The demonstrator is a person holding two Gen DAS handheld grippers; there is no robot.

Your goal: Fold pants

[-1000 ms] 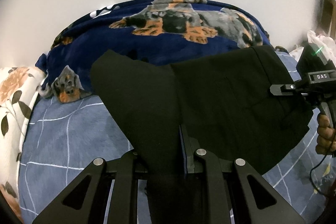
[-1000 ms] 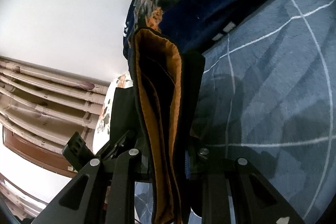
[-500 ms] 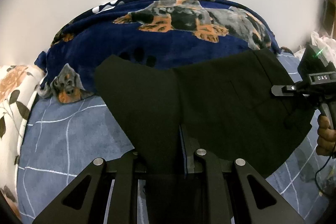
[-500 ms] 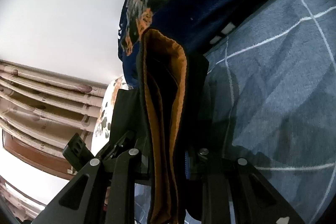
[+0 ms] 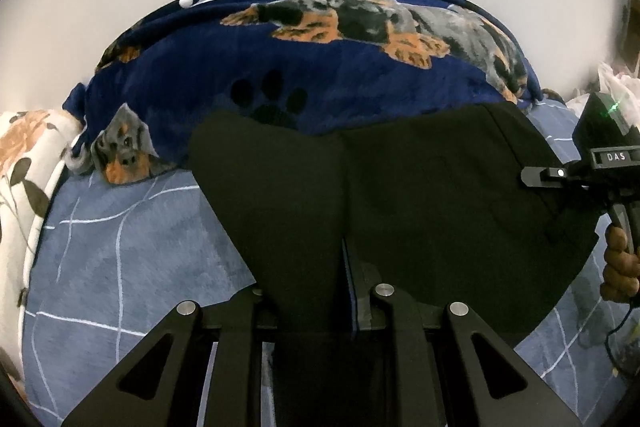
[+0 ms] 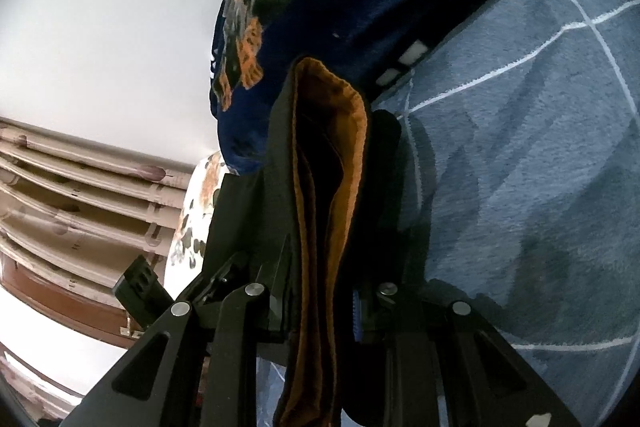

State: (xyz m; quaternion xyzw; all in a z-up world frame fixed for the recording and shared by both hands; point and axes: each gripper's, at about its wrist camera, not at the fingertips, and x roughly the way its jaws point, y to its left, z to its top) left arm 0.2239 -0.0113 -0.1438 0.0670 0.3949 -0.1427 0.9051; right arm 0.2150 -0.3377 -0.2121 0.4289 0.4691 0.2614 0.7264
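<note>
— Left wrist view: what has the left tool [image 5: 344, 291] got?
— It is clenched on a fold of the black fabric pants [image 5: 400, 195], which spread up and out from between its fingers, hanging over the blue bed cover with thin white grid lines [image 5: 120, 239].
— And the other side?
— The right tool [image 6: 332, 307] is clamped on the pants' edge [image 6: 320, 227], where an orange-brown inner lining shows. Seen from the left wrist, that tool [image 5: 540, 177] sits at the garment's right side, gripped by a bare hand [image 5: 620, 263].
— Behind the cloth?
— A navy plush blanket printed with dogs and paw marks [image 5: 320, 67] is bunched at the wall, beside a white floral pillow [image 5: 24, 163].
</note>
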